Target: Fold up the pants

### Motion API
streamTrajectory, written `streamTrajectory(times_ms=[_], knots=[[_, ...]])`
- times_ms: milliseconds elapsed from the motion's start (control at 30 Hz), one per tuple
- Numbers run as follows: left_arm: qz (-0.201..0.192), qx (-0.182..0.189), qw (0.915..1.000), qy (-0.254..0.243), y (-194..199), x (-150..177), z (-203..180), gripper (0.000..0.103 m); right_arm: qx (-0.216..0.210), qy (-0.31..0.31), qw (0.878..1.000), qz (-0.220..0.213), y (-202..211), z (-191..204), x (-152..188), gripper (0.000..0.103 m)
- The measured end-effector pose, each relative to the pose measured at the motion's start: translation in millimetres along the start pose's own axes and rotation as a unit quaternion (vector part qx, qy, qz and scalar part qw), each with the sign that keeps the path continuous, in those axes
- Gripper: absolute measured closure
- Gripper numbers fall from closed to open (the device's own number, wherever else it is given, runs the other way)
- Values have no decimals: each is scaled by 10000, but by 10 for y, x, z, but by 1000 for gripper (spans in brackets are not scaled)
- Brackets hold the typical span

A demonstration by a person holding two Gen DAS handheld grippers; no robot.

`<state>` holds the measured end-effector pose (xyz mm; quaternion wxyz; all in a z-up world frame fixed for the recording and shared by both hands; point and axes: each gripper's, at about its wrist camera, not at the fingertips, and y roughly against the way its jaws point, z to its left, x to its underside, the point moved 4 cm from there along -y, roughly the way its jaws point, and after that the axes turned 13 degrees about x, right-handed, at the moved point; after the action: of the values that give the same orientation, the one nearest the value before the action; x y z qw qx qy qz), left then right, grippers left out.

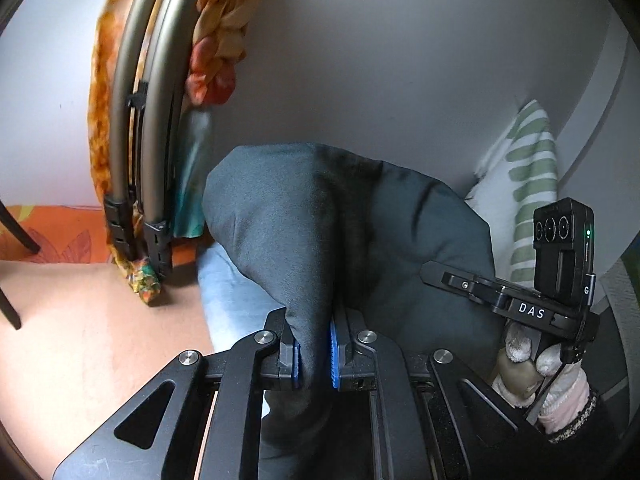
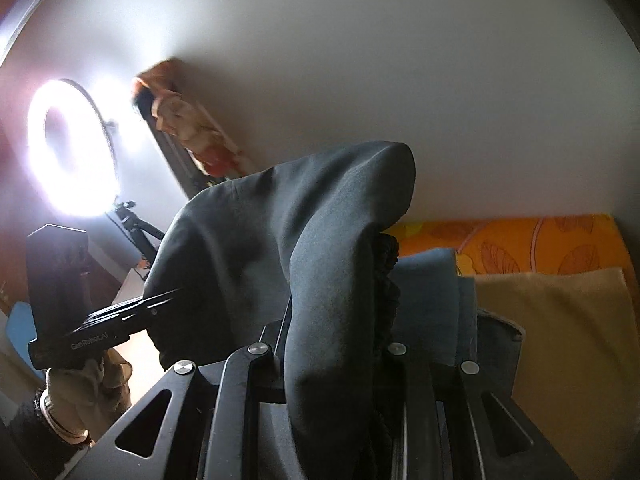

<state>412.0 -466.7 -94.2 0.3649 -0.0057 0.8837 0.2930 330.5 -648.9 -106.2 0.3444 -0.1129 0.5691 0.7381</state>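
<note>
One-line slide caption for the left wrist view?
Left gripper shut on a fold of the dark pants, right gripper alongside, striped pillow behind.

A lit ring light glares against a plain white wall.

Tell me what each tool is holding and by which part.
Both hold the dark pants. The left tool pinches a bunched fold of fabric; the right tool grips another bunched fold, which part cannot be told.

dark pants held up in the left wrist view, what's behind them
Behind the dark pants: light blue cloth and a green-striped pillow show at the sides. The rest is covered.
</note>
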Motion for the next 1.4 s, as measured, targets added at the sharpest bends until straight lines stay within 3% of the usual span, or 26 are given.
streamTrajectory(times_ms=[233, 367, 467, 567, 833, 1167, 1400], knots=[[122, -248, 9995, -136, -182, -14, 10, 94, 91, 74, 9999, 78, -222, -55, -30, 80], [229, -354, 9989, -211, -253, 3, -25, 91, 333, 194, 9992, 107, -301, -56, -34, 74], [212, -554, 9980, -223, -251, -32, -6, 88, 611, 300, 9976, 79, -294, -29, -32, 59], [180, -690, 9973, -177, -215, -39, -4, 75, 1147, 420, 9925, 58, -244, -93, -10, 45], [71, -810, 9961, -345, 2, 1, -150, 70, 1682, 425, 9842, -357, 100, -71, 53, 36], [-73, -806, 9947, -638, 443, 247, -548, 51, 1722, 366, 9817, -725, 739, 105, 296, 31], [-72, -778, 9946, -678, 713, 536, -747, 48, 1818, 504, 9779, -905, 1107, 302, 612, 27]])
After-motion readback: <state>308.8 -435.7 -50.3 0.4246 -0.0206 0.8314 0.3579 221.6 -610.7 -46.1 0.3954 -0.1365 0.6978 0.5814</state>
